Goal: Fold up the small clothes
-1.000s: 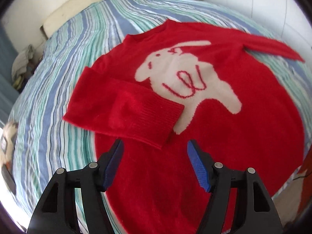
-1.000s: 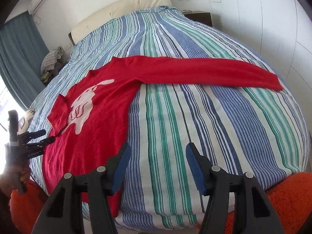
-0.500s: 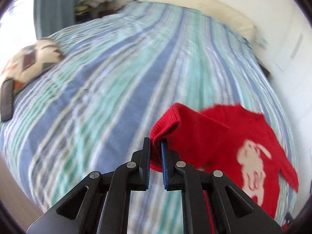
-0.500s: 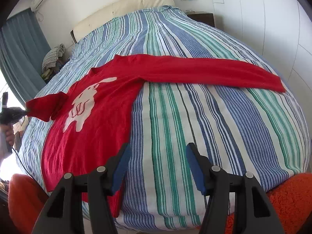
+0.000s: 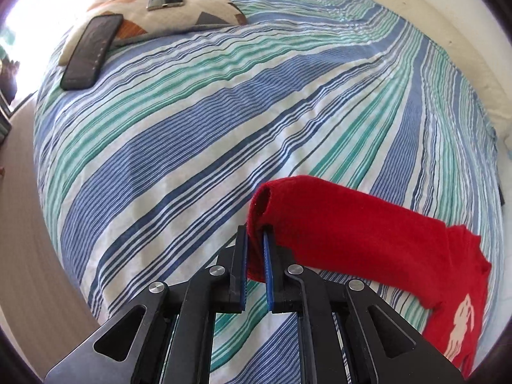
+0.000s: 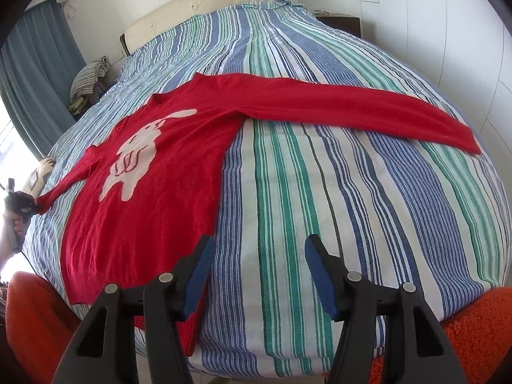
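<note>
your left gripper (image 5: 255,257) pinches the sweater (image 6: 160,172) cuff, sleeve running right toward the body; your right gripper (image 6: 257,272) hangs wide open, empty, far sleeve stretching right.

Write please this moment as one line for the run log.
left gripper: shut on sleeve cuff, lifted off striped bed | right gripper: open, holds nothing | red sweater: flat, other sleeve spread out

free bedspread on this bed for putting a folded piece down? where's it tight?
Bare striped bedspread lies between the sweater body, its spread sleeve and the foot edge, near the right gripper. More beyond the left gripper, up to the pillow. The pillow is crowded, carrying two phones.
</note>
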Tool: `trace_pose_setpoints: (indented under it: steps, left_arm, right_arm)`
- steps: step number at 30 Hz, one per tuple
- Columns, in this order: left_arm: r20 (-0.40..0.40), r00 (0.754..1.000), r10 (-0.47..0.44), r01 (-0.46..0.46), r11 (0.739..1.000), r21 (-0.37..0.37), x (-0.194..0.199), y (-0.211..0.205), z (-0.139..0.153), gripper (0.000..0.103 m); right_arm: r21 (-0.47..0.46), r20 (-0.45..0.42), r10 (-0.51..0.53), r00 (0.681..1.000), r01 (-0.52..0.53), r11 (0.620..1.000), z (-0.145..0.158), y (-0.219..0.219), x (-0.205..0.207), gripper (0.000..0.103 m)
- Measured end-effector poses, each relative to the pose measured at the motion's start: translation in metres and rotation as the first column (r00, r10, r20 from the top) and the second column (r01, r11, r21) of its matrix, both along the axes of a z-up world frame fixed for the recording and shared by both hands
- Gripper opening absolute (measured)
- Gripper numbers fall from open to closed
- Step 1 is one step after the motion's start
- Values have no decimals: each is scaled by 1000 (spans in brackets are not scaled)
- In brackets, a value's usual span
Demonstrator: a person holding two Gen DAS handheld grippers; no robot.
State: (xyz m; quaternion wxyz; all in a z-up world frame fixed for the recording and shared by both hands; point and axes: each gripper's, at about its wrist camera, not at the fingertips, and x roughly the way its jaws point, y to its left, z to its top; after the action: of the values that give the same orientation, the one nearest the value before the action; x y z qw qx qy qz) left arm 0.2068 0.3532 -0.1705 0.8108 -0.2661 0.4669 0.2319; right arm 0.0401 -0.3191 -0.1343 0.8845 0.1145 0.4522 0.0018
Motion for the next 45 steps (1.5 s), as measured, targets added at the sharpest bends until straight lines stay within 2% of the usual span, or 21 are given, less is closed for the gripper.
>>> trace_pose_setpoints:
  steps: [3,7,12,14,15,16,17,18,19,21,23,26,27,28,29,30,33,38,41,43,45]
  left_arm:
    - [-22,999,-38,38,999,13,-8,0,3,7]
    - [-99,993,-65,68,997,33,-5,-1,-12,6]
    - [-126,990,-58,58,998,-3,-1,1,-30,7]
    - [-91,994,-64,61,997,-40,-3,4,-28,12]
    - [-61,996,-59,54,995,-85,-7,9,-26,21]
    - [-18,999,-51,48,989,-142,-12,16,-25,36]
    - [28,999,-36,41,981,-189,-18,23,-22,47]
    - [73,997,-16,31,975,-218,-24,30,-19,63]
    - [113,994,4,23,973,-231,-31,36,-16,67]
    - [152,988,0,39,966,-255,-36,42,-15,67]
    - [143,989,-36,73,963,-259,-33,40,-19,67]
    - [107,991,-84,106,970,-217,-22,29,-24,67]
    - [96,992,-82,101,972,-212,-19,27,-27,66]
    - [82,994,-74,90,975,-204,-15,24,-30,38]
    - [31,997,-69,74,981,-177,-11,22,-35,15]
    - [-26,998,-64,59,987,-151,-7,21,-40,6]
    - [-56,998,-37,33,997,-75,-8,19,-40,6]
    - [-96,993,-64,65,998,14,-4,10,-38,7]
    - [-88,995,-54,59,997,50,-10,4,-30,23]
    - [-32,998,-49,51,997,56,-21,-4,-15,61]
    - [52,996,-67,63,995,77,-40,-22,4,77]
  right_arm:
    - [-2,-9,-1,1000,1,1000,-2,1,1,59]
    - [-8,-12,13,1000,-14,1000,-4,5,3,59]
    - [-11,-8,18,1000,-19,1000,-3,6,2,59]
    - [-3,-9,10,1000,-10,1000,-4,3,2,59]
    - [2,-10,5,1000,-5,1000,-4,2,2,59]
    - [8,-12,-1,1000,1,1000,-5,1,2,59]
    - [14,-13,-5,1000,5,1000,-5,0,2,59]
    - [19,-14,-8,1000,8,1000,-6,-1,2,59]
    - [22,-14,-9,1000,9,1000,-6,-1,2,59]
    - [23,-16,-5,1000,5,1000,-6,0,3,59]
    - [21,-21,4,1000,-4,1000,-8,1,4,59]
    - [17,-27,15,1000,-15,1000,-9,5,6,59]
    - [15,-30,19,999,-19,1000,-10,6,6,59]
    - [11,-33,24,999,-23,1000,-11,8,7,59]
    - [6,-35,28,999,-27,1000,-11,9,7,59]
    - [0,-35,30,999,-30,1000,-11,10,6,59]
    - [-7,-32,29,999,-29,1000,-11,11,6,59]
    - [-1,-33,15,999,-15,1000,-11,7,5,59]
    - [4,-22,-4,1000,5,1000,-8,4,3,59]
    - [7,-10,-26,1000,26,1000,-6,-1,2,59]
    - [11,-2,-55,998,55,998,-3,-7,2,62]
